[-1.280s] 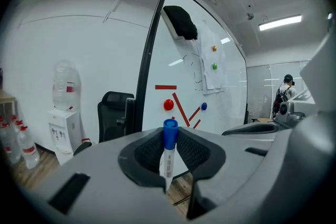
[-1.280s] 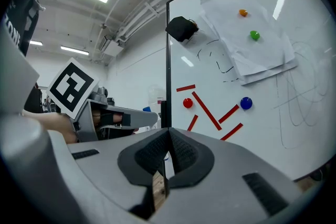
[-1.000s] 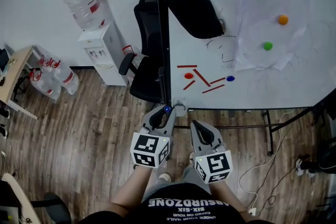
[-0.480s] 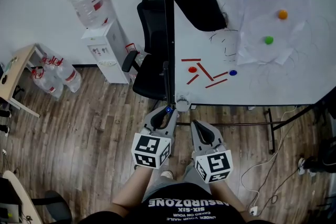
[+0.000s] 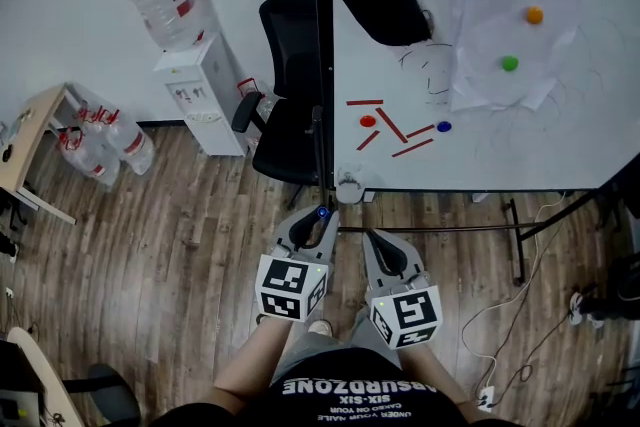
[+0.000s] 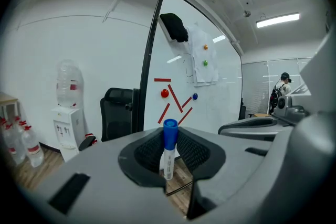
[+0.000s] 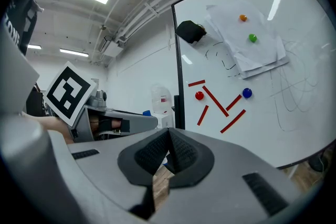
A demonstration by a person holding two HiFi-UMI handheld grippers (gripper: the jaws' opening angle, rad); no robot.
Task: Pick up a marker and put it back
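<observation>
left tongs [image 6: 170, 152] clamp blue-capped marker [image 6: 169, 136] upright, likely for return to far whiteboard [image 5: 560, 145]; right tongs [image 7: 167, 153] pinched together, empty, idle alongside.

Five red strips [image 5: 392, 125], four round magnets [image 5: 368, 121], one marker [image 6: 168, 150], one chair [image 5: 285, 130], one water dispenser [image 5: 195, 95].

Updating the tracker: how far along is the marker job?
Done: pickup; the left claw is shut on the blue-capped marker. In hand: marker held upright, away from the whiteboard; right claw shut, empty. Remaining: putting it back.
</observation>
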